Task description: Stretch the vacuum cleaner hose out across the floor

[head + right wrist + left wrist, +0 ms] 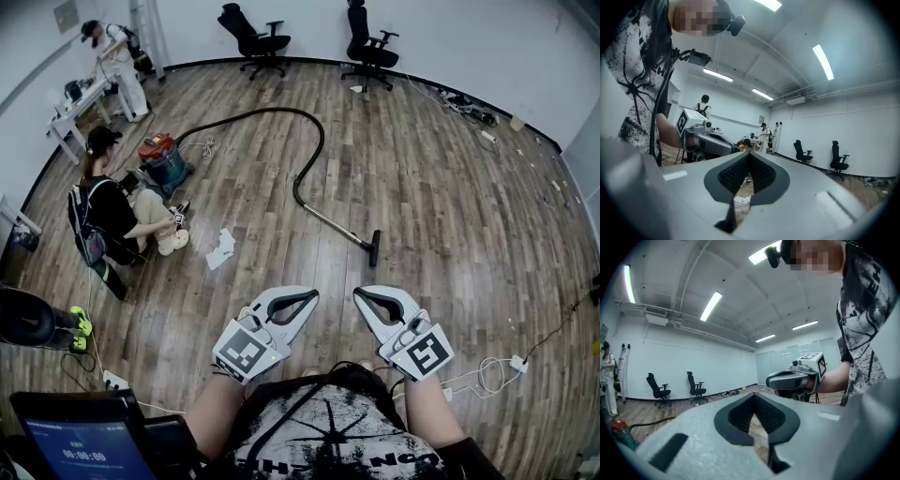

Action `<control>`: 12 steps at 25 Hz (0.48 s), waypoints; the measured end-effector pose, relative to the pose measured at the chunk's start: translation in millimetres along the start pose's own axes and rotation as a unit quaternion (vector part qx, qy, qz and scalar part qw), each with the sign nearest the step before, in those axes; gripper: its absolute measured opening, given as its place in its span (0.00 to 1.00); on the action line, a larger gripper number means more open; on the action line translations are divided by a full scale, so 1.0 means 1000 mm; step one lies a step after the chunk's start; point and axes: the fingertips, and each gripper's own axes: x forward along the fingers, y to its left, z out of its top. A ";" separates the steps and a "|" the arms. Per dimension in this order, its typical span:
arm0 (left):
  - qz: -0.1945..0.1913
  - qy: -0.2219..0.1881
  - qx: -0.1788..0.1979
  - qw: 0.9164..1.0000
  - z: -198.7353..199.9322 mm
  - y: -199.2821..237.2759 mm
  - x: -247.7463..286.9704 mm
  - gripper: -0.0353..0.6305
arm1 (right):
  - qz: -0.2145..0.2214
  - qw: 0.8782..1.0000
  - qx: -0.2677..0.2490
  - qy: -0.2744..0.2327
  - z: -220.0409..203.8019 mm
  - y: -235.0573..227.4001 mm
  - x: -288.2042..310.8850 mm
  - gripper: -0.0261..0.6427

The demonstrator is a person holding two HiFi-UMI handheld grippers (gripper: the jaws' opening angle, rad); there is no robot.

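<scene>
The vacuum cleaner point(161, 159), red-topped on a blue-grey body, stands on the wood floor at the far left. Its black hose point(281, 111) arcs away from it, bends back down and joins a metal wand point(333, 223) that ends in a black floor nozzle point(374, 248). Both grippers hover close to my chest, well short of the nozzle. My left gripper point(312, 294) is shut with nothing in it, and so is my right gripper point(359, 294). In the left gripper view the shut jaw tips point(752, 394) point across the room, with the right gripper point(794, 379) beside them.
A person sits on the floor point(117, 216) next to the vacuum; another stands at a white table point(117, 66). Two black office chairs point(255, 39) point(368, 49) stand by the far wall. A paper scrap point(221, 248), white cables point(487, 370) and a screen point(80, 436) lie near me.
</scene>
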 end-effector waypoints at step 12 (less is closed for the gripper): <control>0.009 -0.045 -0.025 0.999 0.011 0.005 -0.004 0.05 | 0.014 0.999 0.027 -0.022 0.004 -0.001 0.005 0.05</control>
